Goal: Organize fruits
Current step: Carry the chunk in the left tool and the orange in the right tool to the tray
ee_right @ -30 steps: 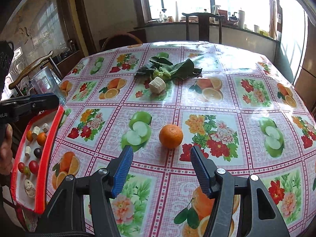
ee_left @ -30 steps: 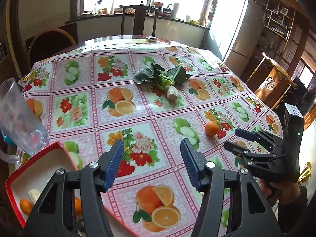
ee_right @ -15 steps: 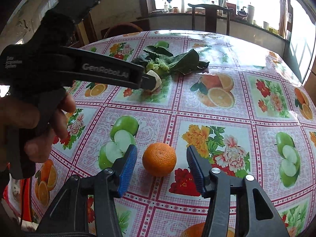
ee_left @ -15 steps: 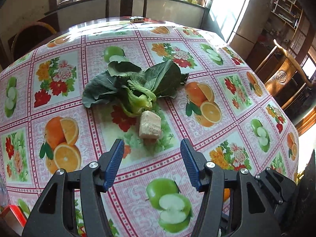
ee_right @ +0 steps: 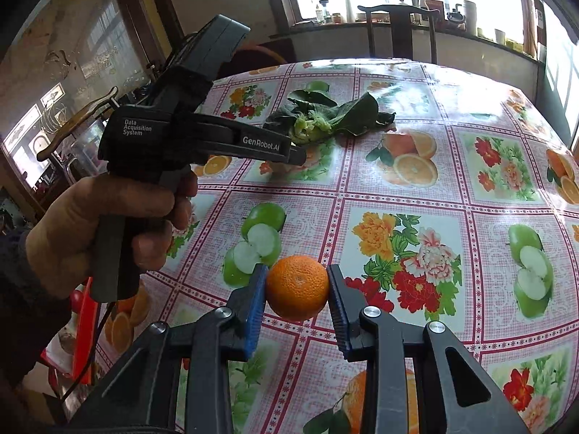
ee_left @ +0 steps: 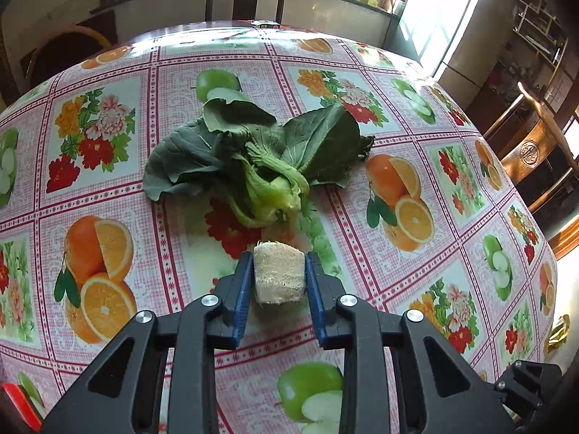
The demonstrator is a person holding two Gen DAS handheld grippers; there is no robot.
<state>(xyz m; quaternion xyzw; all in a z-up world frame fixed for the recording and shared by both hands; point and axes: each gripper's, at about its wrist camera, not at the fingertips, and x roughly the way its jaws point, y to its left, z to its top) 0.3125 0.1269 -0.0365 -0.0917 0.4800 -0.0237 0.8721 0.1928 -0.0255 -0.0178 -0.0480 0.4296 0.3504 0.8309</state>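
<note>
Left hand-held gripper [ee_left: 278, 276]: black plastic linkage arms, blue ribbed pads, silver screw heads at pivots. Right hand-held gripper [ee_right: 296, 289]: same build. White "Data Acquisition System" and "GenRobot.AI" lettering on left body. Dark sleeve [ee_right: 21, 289] at wrist.

Your left tongs [ee_left: 278, 278] have just closed on the pale, fibrous chunk [ee_left: 278, 276], and both blue pads [ee_left: 243, 289] press its sides as it sits on the tabletop [ee_left: 452, 264]. Just beyond it lies a leafy green vegetable [ee_left: 260, 155], its stalk end pointing toward you, near the chunk but apart from it. A red tray edge [ee_left: 20, 407] shows at lower left.
</note>
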